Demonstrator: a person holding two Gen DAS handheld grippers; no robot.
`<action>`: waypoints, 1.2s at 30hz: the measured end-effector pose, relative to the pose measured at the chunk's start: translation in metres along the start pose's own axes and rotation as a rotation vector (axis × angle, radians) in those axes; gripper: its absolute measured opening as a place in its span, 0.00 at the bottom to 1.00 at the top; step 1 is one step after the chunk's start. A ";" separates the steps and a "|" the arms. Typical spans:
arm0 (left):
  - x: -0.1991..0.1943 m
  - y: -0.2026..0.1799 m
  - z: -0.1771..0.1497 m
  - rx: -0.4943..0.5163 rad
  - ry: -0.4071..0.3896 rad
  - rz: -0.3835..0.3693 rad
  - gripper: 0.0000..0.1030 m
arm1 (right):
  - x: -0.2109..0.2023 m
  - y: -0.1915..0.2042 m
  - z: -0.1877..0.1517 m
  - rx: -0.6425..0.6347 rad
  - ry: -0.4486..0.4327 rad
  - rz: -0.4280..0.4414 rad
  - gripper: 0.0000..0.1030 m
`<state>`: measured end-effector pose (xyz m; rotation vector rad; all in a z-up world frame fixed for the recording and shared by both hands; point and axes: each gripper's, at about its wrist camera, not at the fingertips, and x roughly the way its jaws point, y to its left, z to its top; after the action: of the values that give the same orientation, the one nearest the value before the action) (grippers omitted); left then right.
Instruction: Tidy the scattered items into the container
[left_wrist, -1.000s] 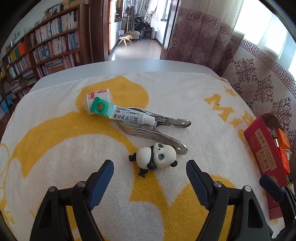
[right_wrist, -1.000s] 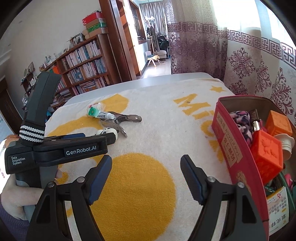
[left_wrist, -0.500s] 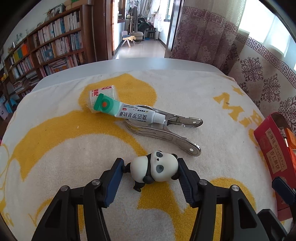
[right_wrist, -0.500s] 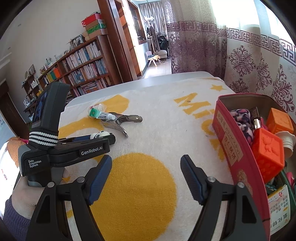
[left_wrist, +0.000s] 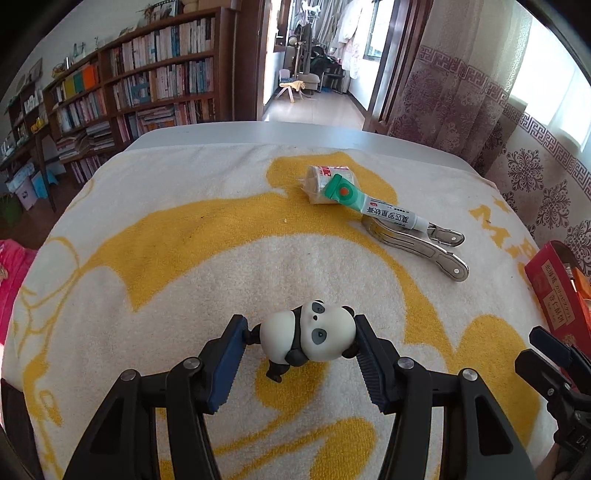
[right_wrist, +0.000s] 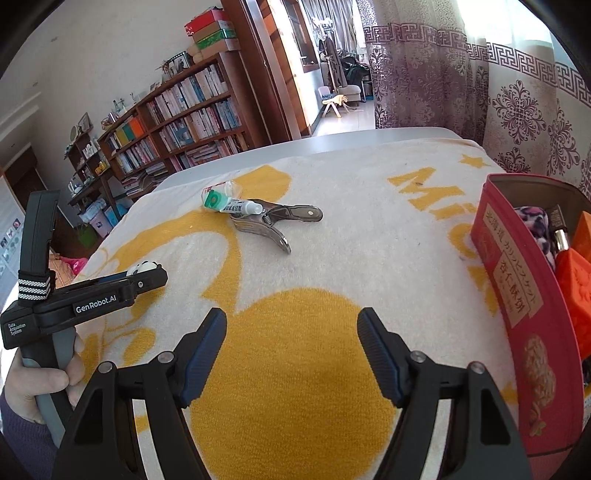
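Note:
A small black-and-white panda figure (left_wrist: 314, 332) sits between the blue pads of my left gripper (left_wrist: 299, 343), which is shut on it just over the towel. In the right wrist view the panda (right_wrist: 146, 266) peeks above the left gripper (right_wrist: 157, 277), at the far left. A green-capped ointment tube (left_wrist: 373, 206) lies across a metal clip (left_wrist: 424, 247), with a small wrapped roll (left_wrist: 325, 177) beside the cap. My right gripper (right_wrist: 291, 354) hovers over the yellow circle; its jaws are closing with nothing between them. The red box (right_wrist: 517, 280) stands at the right.
A yellow-and-white towel (right_wrist: 332, 258) covers the table, whose grey far edge (left_wrist: 295, 133) shows beyond it. The red box holds orange blocks (right_wrist: 576, 280), a patterned cloth and other items. A hand (right_wrist: 37, 384) grips the left handle. Bookshelves and curtains stand behind.
My left gripper closed on the panda and carried it left, away from the clip and tube. The right gripper's jaws narrowed a little; it barely moved.

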<state>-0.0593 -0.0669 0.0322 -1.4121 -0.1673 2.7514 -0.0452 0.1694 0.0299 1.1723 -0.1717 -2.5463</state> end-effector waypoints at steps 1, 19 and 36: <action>-0.001 0.003 -0.001 -0.002 -0.002 -0.003 0.58 | 0.004 0.003 0.003 -0.008 0.016 0.001 0.59; -0.004 0.016 -0.004 -0.074 0.010 -0.070 0.58 | 0.103 0.061 0.095 -0.338 0.113 -0.030 0.49; 0.002 0.019 -0.007 -0.087 0.028 -0.074 0.58 | 0.101 0.064 0.089 -0.332 0.160 0.032 0.18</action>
<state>-0.0545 -0.0849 0.0241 -1.4332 -0.3349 2.6935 -0.1576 0.0723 0.0311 1.2181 0.2587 -2.3240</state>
